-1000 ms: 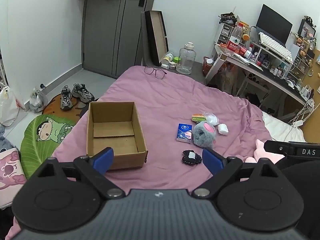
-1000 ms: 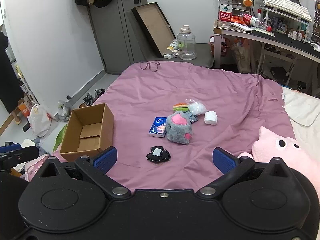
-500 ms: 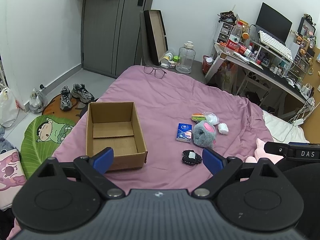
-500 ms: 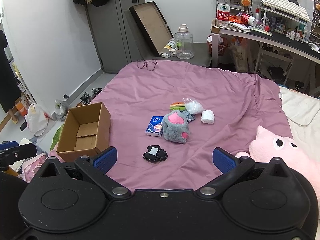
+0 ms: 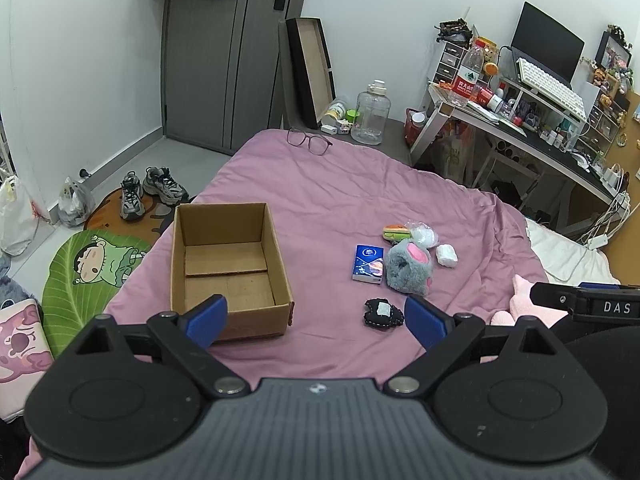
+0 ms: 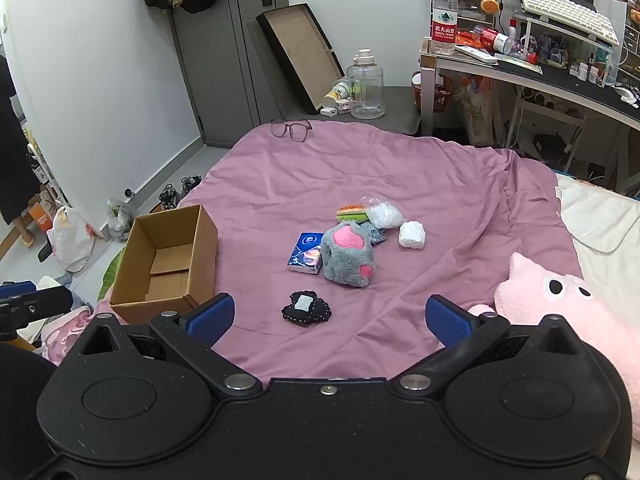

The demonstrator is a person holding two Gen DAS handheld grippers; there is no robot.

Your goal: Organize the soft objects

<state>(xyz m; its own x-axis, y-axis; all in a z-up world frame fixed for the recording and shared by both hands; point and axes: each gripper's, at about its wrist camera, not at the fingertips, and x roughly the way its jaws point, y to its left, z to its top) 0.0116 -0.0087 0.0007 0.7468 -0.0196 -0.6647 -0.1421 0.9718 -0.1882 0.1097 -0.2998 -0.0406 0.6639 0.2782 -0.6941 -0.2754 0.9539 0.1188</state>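
Both grippers have crept slightly forward, jaws spread, empty. Soft items lie unsorted; black pouch point(image 6: 306, 308) at twelve o'clock of right gripper point(image 6: 329, 315), cardboard box point(image 6: 166, 260) at ten. Next: grasp pouch.

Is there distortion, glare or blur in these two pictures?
Left wrist view: fisheye bending curves the door and darkens the corners; the cardboard box is sharp. Right wrist view: the same bending tilts the desk; light is even and soft, with no strong glare on the purple blanket.
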